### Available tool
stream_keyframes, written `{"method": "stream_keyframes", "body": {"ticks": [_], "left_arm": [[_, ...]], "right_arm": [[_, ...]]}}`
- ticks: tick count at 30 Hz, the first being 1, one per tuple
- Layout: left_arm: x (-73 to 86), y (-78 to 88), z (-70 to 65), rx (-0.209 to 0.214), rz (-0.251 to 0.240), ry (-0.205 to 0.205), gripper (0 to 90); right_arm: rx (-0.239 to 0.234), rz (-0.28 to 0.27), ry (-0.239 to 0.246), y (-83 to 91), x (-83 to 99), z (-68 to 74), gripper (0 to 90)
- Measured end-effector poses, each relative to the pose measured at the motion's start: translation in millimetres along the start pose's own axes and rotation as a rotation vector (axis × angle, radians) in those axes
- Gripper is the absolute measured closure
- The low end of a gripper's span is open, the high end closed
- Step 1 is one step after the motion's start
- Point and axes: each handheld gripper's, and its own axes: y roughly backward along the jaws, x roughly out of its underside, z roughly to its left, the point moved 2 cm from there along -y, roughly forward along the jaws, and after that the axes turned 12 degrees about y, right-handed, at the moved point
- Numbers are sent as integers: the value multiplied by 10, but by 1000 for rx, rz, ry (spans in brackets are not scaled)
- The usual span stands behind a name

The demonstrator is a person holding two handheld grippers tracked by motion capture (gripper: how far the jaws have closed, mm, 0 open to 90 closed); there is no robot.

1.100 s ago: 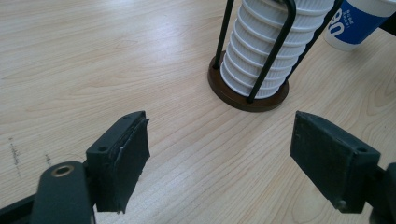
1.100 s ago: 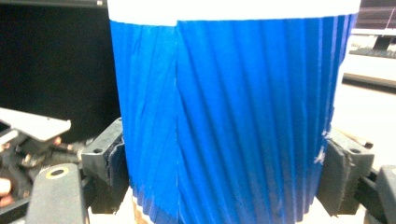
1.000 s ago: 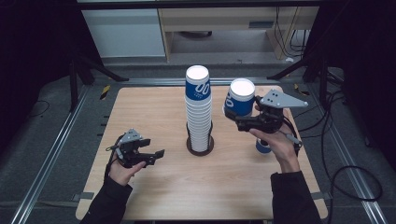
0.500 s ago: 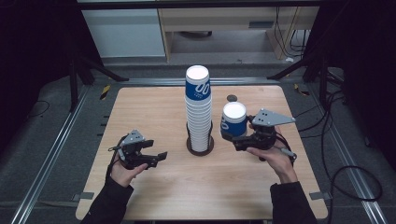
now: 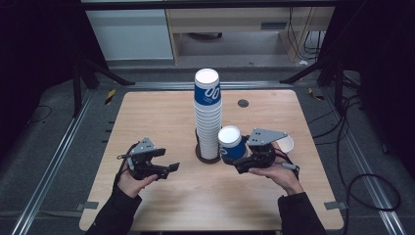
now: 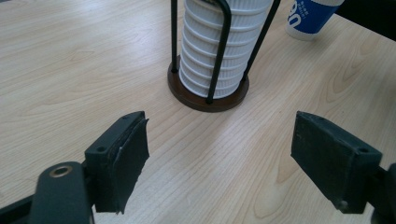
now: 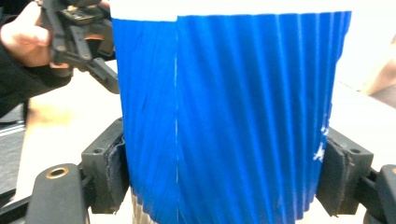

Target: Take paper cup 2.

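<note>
1. We had the right gripper [image 5: 234,157] just right of centre in the high view, jaws clamped on the sides of a blue cup [image 5: 231,143]; in the right gripper view the ribbed blue wall [image 7: 224,121] sat squeezed between both pads.
2. That cup was upright, right beside the tall cup stack [image 5: 208,113] in its wire holder [image 6: 208,91] at mid-frame on the desk [image 5: 171,117].
3. Our left gripper [image 5: 166,164] was lower left, jaws spread wide with nothing between them, just bare wood.
4. We spotted another white cup [image 5: 286,144] behind the right hand [image 5: 281,174], near the desk's right edge.
</note>
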Motion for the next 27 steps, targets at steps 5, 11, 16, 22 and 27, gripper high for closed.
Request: {"method": "stream_keyframes", "body": {"ticks": [5, 11, 16, 22, 27], "left_arm": [[-12, -5, -62, 16, 3, -17, 177], [-38, 12, -139, 37, -8, -33, 173], [-50, 18, -200, 61, -9, -46, 169], [-67, 21, -293, 96, -6, -75, 157], [-73, 10, -340, 119, 0, -88, 152]], "right_arm": [[-37, 38, 32, -122, 60, 63, 200], [-80, 67, 64, -224, 110, 127, 199], [-107, 85, 88, -288, 123, 171, 199], [-154, 113, 122, -392, 146, 244, 199], [-176, 130, 142, -456, 153, 291, 198]]}}
